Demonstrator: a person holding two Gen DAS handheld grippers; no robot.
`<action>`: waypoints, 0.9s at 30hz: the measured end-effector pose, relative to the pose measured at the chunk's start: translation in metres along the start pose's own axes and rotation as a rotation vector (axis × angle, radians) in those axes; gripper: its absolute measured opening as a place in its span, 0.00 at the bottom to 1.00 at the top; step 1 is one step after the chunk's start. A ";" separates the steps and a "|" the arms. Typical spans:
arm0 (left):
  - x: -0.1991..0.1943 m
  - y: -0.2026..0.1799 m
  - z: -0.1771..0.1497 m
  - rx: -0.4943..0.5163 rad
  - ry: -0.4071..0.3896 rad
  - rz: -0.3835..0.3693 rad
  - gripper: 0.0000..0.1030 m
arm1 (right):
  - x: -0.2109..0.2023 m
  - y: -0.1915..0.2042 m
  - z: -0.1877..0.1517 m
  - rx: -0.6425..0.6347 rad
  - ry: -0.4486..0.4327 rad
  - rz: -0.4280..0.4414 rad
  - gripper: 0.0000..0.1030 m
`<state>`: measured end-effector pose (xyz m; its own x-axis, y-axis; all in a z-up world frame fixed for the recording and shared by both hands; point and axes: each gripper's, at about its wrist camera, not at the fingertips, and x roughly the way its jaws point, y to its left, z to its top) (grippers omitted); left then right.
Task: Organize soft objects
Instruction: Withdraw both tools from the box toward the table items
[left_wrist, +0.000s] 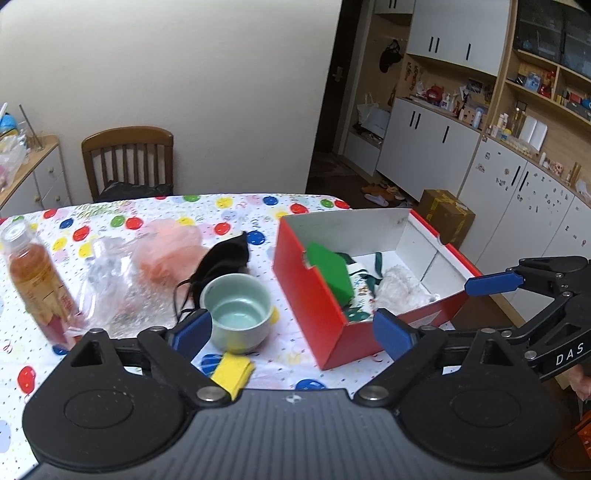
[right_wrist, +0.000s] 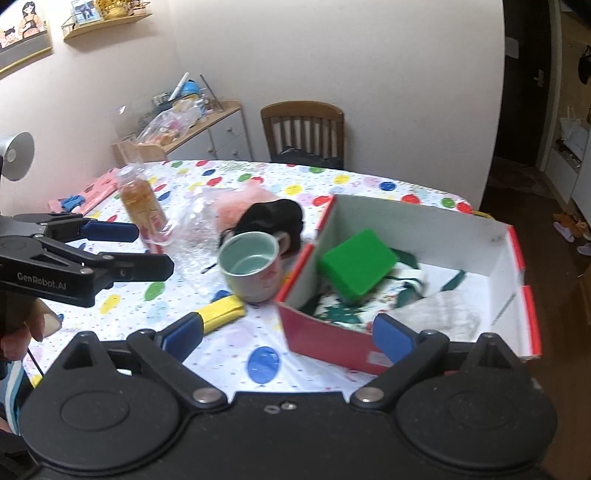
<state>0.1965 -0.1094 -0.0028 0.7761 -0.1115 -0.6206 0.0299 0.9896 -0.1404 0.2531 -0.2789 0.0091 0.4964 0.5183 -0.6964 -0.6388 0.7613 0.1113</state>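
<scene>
On balloon-print tablecloth (left_wrist: 258, 206), left of red shoebox (left_wrist: 306, 295): yellow sponge (left_wrist: 233, 372), black mask (left_wrist: 221, 260), pink pouf (left_wrist: 173, 254) unsorted. Green sponge (left_wrist: 328, 271) boxed. Left gripper (left_wrist: 291, 332), right gripper (right_wrist: 288, 334): wide, empty. Next, likely: close on yellow sponge.

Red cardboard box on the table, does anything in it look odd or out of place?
In the red cardboard box, the green foam block is tilted, propped against the left wall over patterned cloth instead of lying flat.
</scene>
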 end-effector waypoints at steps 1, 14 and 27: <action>-0.002 0.005 -0.002 -0.006 -0.001 0.002 0.92 | 0.002 0.004 0.000 0.001 0.001 0.006 0.95; -0.007 0.075 -0.033 -0.098 0.002 0.012 1.00 | 0.042 0.056 -0.001 0.024 0.060 0.036 0.95; 0.028 0.140 -0.050 -0.128 0.018 0.123 1.00 | 0.112 0.098 -0.005 0.093 0.146 0.004 0.95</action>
<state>0.1909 0.0220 -0.0785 0.7573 0.0066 -0.6531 -0.1457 0.9765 -0.1590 0.2437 -0.1484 -0.0619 0.3994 0.4642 -0.7906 -0.5797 0.7959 0.1745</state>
